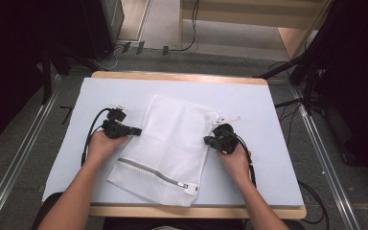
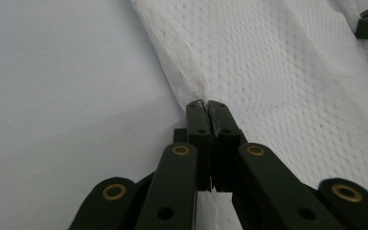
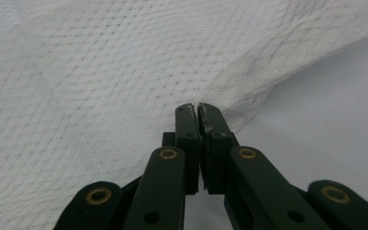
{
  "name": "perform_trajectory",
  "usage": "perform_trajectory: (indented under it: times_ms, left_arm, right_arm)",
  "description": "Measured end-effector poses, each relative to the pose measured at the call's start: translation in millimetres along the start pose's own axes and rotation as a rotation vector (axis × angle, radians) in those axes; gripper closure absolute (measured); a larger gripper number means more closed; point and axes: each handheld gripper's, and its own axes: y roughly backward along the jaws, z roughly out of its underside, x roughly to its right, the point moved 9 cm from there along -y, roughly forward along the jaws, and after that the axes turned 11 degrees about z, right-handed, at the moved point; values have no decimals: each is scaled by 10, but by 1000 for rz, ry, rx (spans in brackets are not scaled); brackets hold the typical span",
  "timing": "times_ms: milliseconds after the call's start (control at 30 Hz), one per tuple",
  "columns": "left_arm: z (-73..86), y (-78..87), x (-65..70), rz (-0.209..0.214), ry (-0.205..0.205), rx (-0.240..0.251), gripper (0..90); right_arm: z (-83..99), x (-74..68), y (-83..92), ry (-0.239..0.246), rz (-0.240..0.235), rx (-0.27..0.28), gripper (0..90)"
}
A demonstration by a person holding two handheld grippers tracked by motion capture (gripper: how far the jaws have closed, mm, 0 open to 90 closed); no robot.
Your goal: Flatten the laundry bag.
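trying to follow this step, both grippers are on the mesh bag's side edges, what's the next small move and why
Probably lift both hands a little, together. The left gripper is shut on the left edge of the white mesh bag and the right gripper on its right edge, while the bag lies flat on the table with its zipper end nearest the person. With both edges pinched, an even lift should raise it without twisting.

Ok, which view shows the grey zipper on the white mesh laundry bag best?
The high view: the grey zipper runs slantwise across the near end of the white mesh laundry bag, its white pull at the near right corner. The left gripper view and right gripper view show bare mesh at the bag's side edges, pinched by the left gripper and right gripper.
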Motion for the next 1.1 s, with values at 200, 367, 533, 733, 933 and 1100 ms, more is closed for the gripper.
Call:
perform_trajectory:
  times_ms: [200,367,533,733,933,1100]
  left_arm:
    - [31,42,10,-1,23,19,898]
    - [65,100,33,5,36,43,898]
    - [95,156,56,-3,40,65,896]
    - [125,210,37,-23,48,82,896]
    - [52,200,-91,-25,65,96,897]
    - [23,198,-170,-51,77,106,897]
  right_arm:
    - [-58,104,-22,-26,1,-3,889]
    - [-146,190,-46,-40,-10,3,890]
    - [-264,226,-113,-39,-24,5,890]
    - [-402,213,-189,-15,-24,10,890]
    - [-554,249,-273,6,-23,16,890]
    - [-710,296,-395,-9,-40,21,889]
